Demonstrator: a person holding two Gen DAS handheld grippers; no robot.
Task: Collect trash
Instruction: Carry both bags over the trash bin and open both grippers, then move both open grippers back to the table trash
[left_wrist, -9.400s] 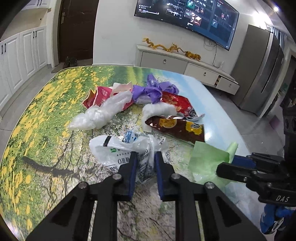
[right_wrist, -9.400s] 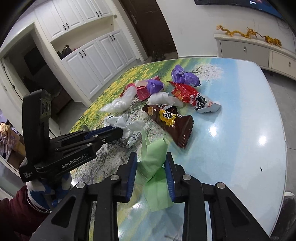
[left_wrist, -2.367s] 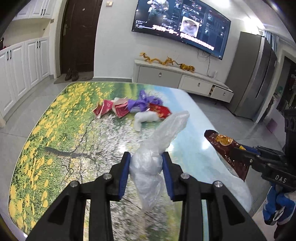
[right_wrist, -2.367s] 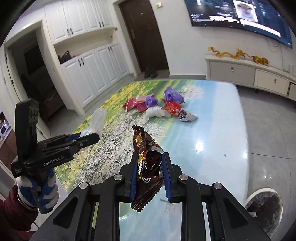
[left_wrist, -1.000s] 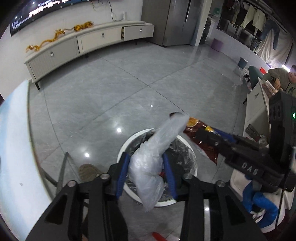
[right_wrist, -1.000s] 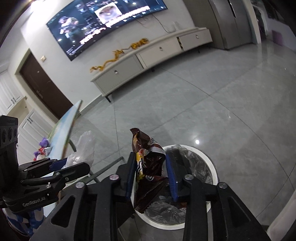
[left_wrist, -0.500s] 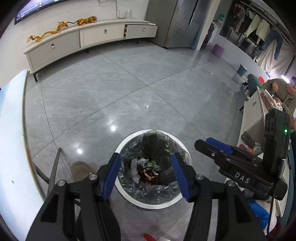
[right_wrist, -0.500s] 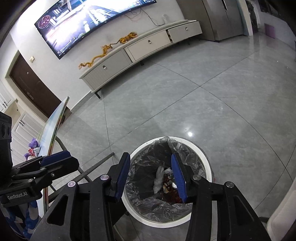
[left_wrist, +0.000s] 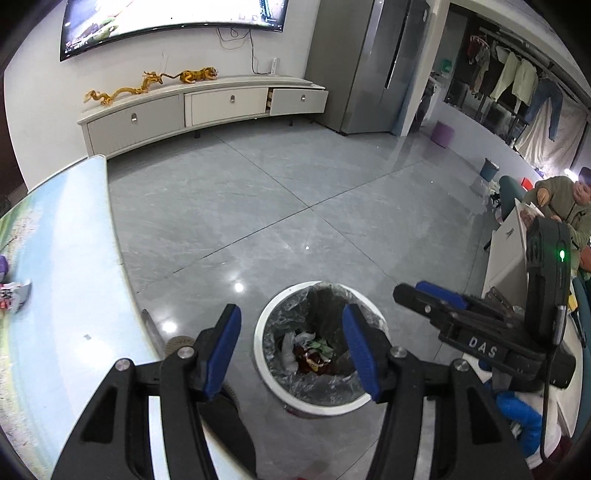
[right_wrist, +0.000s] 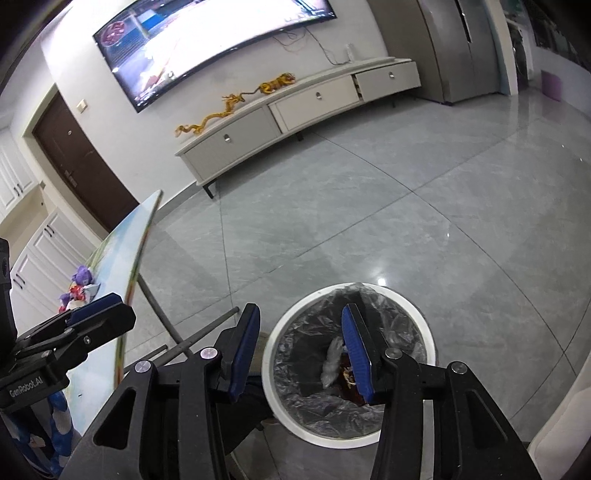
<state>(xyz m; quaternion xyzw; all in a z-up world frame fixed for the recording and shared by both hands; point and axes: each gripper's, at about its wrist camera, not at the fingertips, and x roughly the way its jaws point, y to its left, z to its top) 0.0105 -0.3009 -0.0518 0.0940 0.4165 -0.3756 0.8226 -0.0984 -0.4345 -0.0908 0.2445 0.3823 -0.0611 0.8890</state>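
My left gripper (left_wrist: 291, 339) and right gripper (right_wrist: 301, 345) over lined bin (left_wrist: 275, 384), jaws apart, empty. Wrappers (left_wrist: 308, 356) inside. More trash (right_wrist: 79, 288) on table (left_wrist: 74, 295); return needed.

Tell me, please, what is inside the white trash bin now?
The trash bin has a clear plastic liner. On its bottom lie a crumpled white bag, a brown snack wrapper and a green scrap. Anything beneath them is covered.

Trash bin (left_wrist: 274, 384) near rim behind right finger (left_wrist: 360, 350); table (left_wrist: 55, 295) cut off left.
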